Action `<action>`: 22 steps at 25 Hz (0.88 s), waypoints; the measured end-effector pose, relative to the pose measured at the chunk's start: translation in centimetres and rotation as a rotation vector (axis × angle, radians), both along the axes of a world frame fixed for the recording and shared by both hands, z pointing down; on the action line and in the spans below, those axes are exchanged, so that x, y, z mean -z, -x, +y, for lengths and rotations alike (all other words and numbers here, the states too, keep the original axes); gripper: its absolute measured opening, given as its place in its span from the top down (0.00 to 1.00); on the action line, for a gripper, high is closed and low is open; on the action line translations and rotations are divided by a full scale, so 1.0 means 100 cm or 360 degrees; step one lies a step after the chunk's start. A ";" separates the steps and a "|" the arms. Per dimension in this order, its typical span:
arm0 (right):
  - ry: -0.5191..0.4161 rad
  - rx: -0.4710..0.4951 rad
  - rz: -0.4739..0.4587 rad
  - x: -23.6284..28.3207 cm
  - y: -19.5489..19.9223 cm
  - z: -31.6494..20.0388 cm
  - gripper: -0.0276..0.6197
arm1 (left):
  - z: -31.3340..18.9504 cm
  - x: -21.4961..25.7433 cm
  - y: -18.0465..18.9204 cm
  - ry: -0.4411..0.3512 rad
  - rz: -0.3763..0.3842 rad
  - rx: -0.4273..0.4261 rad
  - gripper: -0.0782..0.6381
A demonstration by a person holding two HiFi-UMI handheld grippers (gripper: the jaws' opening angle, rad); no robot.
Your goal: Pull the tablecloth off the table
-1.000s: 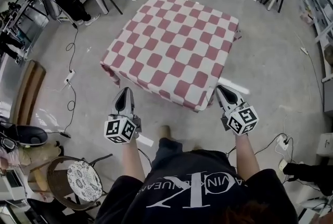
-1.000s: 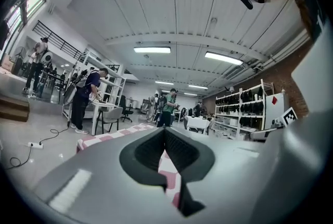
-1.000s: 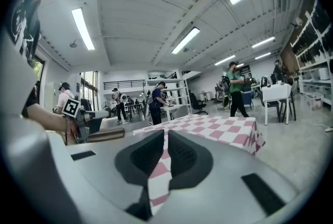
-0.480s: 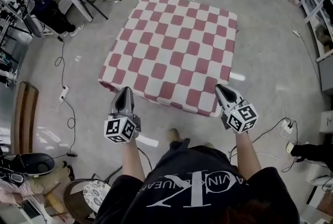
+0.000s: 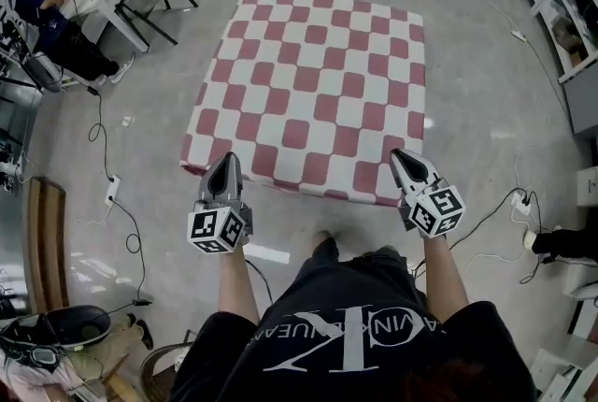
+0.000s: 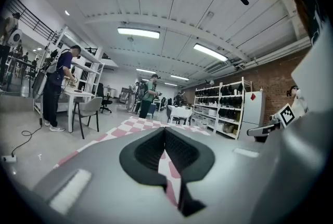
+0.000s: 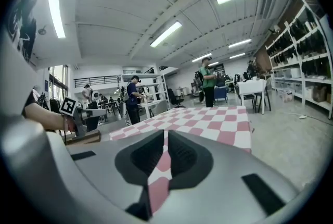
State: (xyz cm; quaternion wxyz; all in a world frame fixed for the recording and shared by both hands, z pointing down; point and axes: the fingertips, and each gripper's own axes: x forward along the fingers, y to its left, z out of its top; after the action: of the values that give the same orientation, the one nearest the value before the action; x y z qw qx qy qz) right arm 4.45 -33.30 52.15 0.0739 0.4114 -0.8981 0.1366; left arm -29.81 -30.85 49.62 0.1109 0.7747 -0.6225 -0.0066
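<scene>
1. The left tongs [image 5: 224, 163] are pressed together on the tablecloth [image 5: 313, 82]. In the left gripper view a strip of checked fabric runs between the dark pads. The grip sits on the hem at the near-left corner of the surface.
2. The right tongs [image 5: 402, 157] are closed in the same way, with red and white folds pinched between the pads at the near-right corner.
3. Progress: both near corners are gripped, so the grasp is done. The cloth still covers the whole top and no bare surface shows anywhere. The pull therefore looks to be at an early stage, with nearly all the drawing-off left.
4. The cloth lies flat from the near edge to the far edge. Its near hem runs between the two tongs, and the surface is hidden beneath it.
5. Materials: the cloth is thin, matt and soft, in pinkish-red and white squares, and it creases where it is pinched. The tongs have smooth grey shells with dark ribbed pads. The floor [image 5: 486, 110] is grey concrete with a slight sheen.
</scene>
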 end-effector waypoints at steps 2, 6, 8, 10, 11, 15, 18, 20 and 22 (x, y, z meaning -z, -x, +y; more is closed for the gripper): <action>-0.0001 -0.0020 0.0012 -0.001 0.004 -0.001 0.93 | -0.006 -0.003 0.005 -0.0004 -0.0001 -0.0022 0.87; -0.0008 -0.0055 0.0059 -0.002 0.005 -0.006 0.93 | -0.018 -0.009 0.012 -0.0007 0.0021 -0.0039 0.87; -0.0007 -0.0076 0.0079 -0.002 0.003 -0.012 0.93 | -0.026 -0.012 0.014 -0.0005 0.0029 -0.0047 0.87; 0.0006 -0.0082 0.0101 -0.005 0.003 -0.018 0.93 | -0.034 -0.015 0.015 0.0004 0.0032 -0.0057 0.87; 0.0016 -0.0080 0.0119 -0.009 0.003 -0.021 0.93 | -0.038 -0.017 0.016 0.0010 0.0033 -0.0063 0.87; 0.0051 -0.0120 0.0208 -0.023 -0.002 -0.049 0.93 | -0.061 -0.023 0.016 0.0021 0.0023 -0.0092 0.87; 0.0087 -0.0193 0.0213 -0.033 -0.004 -0.079 0.92 | -0.083 -0.025 0.022 0.0030 0.0018 -0.0090 0.87; 0.0124 -0.0219 0.0218 -0.038 -0.003 -0.097 0.81 | -0.096 -0.024 0.027 0.0043 0.0025 -0.0084 0.87; 0.0145 -0.0231 0.0234 -0.041 -0.001 -0.116 0.77 | -0.111 -0.023 0.031 0.0051 0.0016 -0.0089 0.87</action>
State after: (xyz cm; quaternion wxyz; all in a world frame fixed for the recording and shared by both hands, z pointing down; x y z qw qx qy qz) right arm 4.56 -44.90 56.24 0.1482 0.4805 -0.8510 0.1518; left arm -32.96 -41.98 51.91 0.1265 0.7898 -0.6001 0.0025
